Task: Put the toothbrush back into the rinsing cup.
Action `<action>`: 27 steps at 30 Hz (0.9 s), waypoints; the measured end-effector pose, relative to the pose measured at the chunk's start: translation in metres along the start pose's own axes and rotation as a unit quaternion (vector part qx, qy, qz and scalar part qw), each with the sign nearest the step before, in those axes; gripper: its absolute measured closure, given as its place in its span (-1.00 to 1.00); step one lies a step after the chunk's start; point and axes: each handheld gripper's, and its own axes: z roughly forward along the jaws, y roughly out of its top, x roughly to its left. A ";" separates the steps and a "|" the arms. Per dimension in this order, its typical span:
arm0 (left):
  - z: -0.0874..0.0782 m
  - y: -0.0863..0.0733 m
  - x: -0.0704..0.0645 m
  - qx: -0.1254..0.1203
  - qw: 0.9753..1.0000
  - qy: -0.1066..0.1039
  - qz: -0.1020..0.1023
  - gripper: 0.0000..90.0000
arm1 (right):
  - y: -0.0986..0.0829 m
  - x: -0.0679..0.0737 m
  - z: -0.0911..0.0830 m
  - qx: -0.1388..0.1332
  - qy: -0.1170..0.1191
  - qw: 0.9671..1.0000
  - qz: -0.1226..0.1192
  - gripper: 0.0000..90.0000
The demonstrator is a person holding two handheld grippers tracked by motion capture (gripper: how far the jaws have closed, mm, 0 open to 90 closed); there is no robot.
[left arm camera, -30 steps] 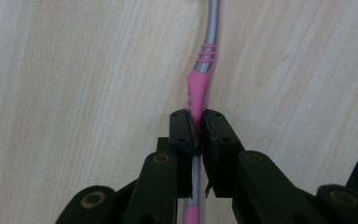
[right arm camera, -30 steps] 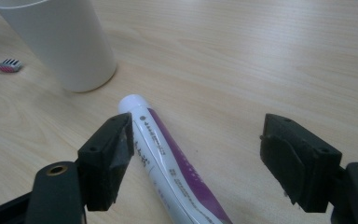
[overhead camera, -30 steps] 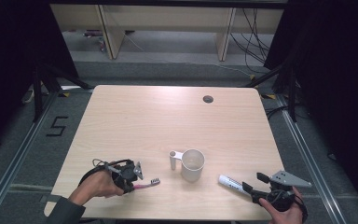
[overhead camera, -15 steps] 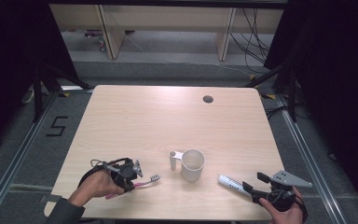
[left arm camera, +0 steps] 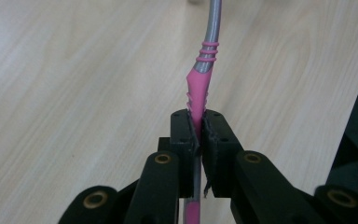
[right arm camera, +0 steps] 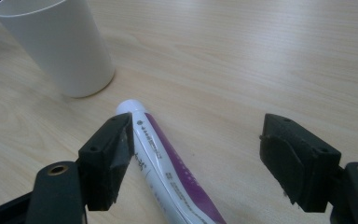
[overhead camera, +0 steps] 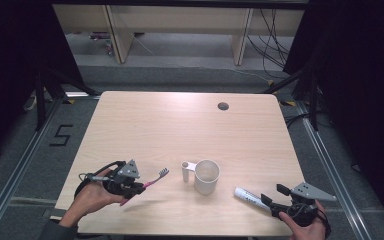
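— Two things to check in the high view: what has changed over the last second?

— The left gripper (overhead camera: 139, 187), low and left of centre, has lifted the pink toothbrush (overhead camera: 156, 178) a little; its bristle end now points up and right toward the white cup (overhead camera: 206, 176) at the middle of the surface (overhead camera: 180, 125). The right gripper (overhead camera: 275, 204), lower right, has barely moved, and the toothpaste tube (overhead camera: 248, 196) lies where it did, right of the cup.

— And the left gripper view?

— Fingers (left arm camera: 182, 140) clenched on the toothbrush (left arm camera: 199, 88) handle at centre frame, the grey neck running off the top.

— The right gripper view?

— Fingers (right arm camera: 107, 158) spread wide, released. The toothpaste tube (right arm camera: 168, 163) lies between them on the wood, brushing the left one, with the cup (right arm camera: 58, 44) at upper left.

— Meaning?

— The brush looks secured; I'd judge the tube grasp comes next.
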 end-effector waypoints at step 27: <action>-0.003 0.004 0.002 -0.283 0.947 0.051 -0.141 0.85 | -0.001 0.000 0.001 -0.006 0.001 1.000 0.006 -0.40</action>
